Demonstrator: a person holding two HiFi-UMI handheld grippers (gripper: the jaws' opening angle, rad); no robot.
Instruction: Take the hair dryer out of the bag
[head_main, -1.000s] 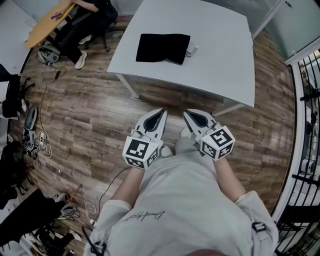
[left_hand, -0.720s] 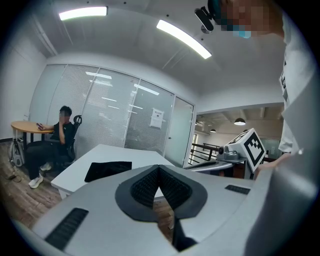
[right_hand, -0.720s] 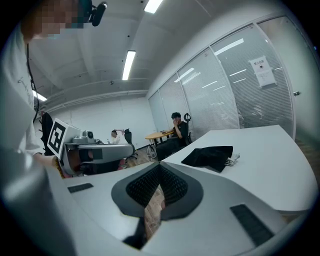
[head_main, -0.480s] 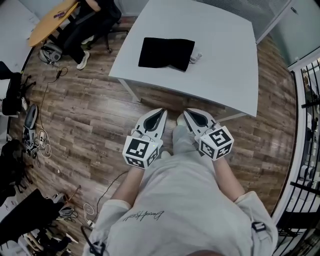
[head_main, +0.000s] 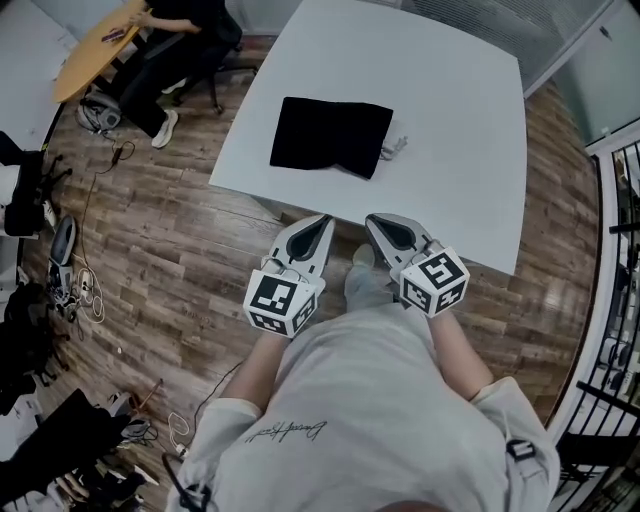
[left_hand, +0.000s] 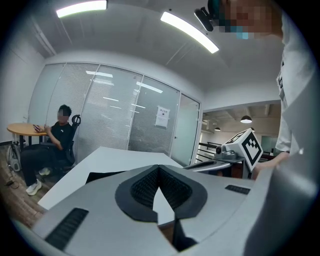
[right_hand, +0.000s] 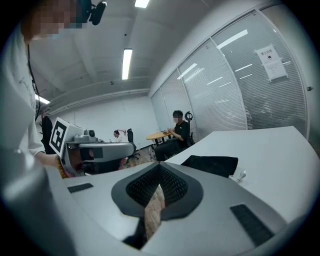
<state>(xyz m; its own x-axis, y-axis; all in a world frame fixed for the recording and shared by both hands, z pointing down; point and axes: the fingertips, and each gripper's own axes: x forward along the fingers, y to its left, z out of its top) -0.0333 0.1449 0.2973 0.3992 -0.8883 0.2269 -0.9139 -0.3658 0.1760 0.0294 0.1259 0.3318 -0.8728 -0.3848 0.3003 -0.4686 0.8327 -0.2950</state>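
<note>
Black bag: lies flat on the white table, toward its near left side; a small pale piece sits just beside its right edge.
Left gripper: jaws closed together, nothing between them; at the table's near edge, pointing toward the bag, apart from it.
Right gripper: jaws closed together, empty; beside the left gripper, apart from the bag.
Floor: wood planks, cables at left.

The flat black fabric bag lay on the white rectangular desk, ahead of the left hand-held gripper and the right hand-held gripper.
</note>
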